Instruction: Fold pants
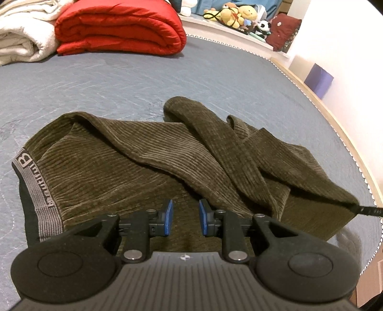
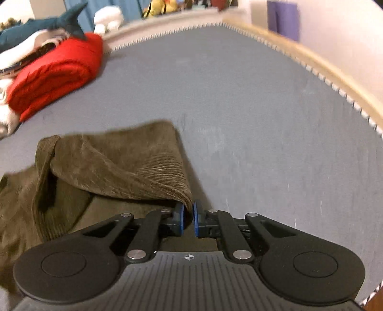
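Observation:
Olive corduroy pants (image 1: 148, 165) lie crumpled on the blue-grey bed cover (image 1: 167, 79), their grey lettered waistband (image 1: 36, 189) at the left and the legs twisted over each other to the right. My left gripper (image 1: 186, 218) hovers over the seat of the pants, its blue pads (image 1: 169, 216) a little apart with nothing pinched between them. My right gripper (image 2: 188, 219) is shut on a corner of a pant leg (image 2: 134, 167), and the cloth rises from the bed towards it. Its dark tip (image 1: 369, 211) shows at the right edge of the left wrist view, holding that lifted corner.
A folded red quilt (image 1: 119, 28) and a white blanket (image 1: 21, 31) lie at the back left of the bed. Plush toys (image 1: 239, 14) line a ledge behind. The bed's wooden rim (image 2: 323, 64) curves along the right, with a purple box (image 1: 319, 80) by the wall.

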`<state>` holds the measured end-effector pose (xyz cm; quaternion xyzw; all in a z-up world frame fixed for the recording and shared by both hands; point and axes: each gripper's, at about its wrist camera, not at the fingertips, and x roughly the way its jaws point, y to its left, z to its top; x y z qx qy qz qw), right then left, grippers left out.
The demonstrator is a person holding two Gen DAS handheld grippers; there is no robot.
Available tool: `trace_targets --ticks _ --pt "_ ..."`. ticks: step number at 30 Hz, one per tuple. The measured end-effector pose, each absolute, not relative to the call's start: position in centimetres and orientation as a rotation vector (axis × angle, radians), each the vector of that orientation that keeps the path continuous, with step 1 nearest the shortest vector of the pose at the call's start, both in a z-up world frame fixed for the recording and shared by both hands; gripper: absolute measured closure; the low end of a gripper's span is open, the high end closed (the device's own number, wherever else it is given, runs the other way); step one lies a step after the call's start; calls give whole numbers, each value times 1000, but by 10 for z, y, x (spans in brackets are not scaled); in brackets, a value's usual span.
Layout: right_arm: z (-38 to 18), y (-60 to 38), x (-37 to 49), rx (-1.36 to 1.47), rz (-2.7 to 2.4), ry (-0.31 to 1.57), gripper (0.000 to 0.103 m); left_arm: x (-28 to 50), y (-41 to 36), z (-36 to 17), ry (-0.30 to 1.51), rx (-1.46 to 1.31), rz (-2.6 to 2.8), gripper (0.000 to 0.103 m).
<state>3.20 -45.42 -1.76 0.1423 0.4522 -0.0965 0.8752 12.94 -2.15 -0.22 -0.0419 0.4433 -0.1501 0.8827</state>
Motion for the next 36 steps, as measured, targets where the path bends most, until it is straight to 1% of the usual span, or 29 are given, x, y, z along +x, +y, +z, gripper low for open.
trace_targets --ticks 1,2,3,4,5,6,7,8,9,12,17,19,21,23,24,25,26,31,36 --pt "-21 -452 32 272 -186 963 95 129 -23 -2 922 -86 -316 75" --pt "-20 -449 33 248 -183 970 93 129 -25 -1 921 -86 -318 71" --pt "-17 -448 35 233 -192 963 92 128 -26 -1 919 -85 -319 69" --pt "-13 -449 36 228 -209 941 85 128 -26 -2 918 -84 -319 68" --pt "-6 -452 36 232 -229 902 74 128 -26 -2 917 -83 -316 68" --pt "1 -457 37 247 -241 857 68 128 -25 -3 918 -83 -313 67" --pt "7 -462 36 266 -253 809 57 128 -25 -4 920 -83 -309 66" --pt "14 -465 36 284 -268 756 52 128 -24 -5 921 -83 -306 64" --pt "19 -467 36 293 -277 713 52 128 -24 -6 923 -82 -303 61" --pt "19 -463 48 283 -270 649 52 130 -22 -11 933 -74 -291 61" --pt "-9 -440 80 206 -210 701 52 132 -20 -16 946 -69 -273 60" --pt "-11 -433 92 173 -177 699 51 132 -19 -17 946 -69 -272 58" --pt "-17 -425 100 145 -159 694 44 133 -18 -18 948 -70 -266 55" --pt "-22 -415 113 124 -116 706 26 134 -17 -21 954 -69 -259 55" --pt "-26 -410 121 107 -88 721 22 135 -17 -22 958 -67 -256 55" --pt "-29 -406 125 85 -70 741 15 135 -16 -23 962 -65 -253 55" --pt "-35 -399 132 51 -54 763 14 137 -16 -25 966 -63 -252 55" --pt "-56 -369 147 -83 38 834 14 140 -12 -26 968 -67 -242 51" --pt "-65 -355 149 -147 42 856 15 142 -8 -24 963 -77 -234 50"
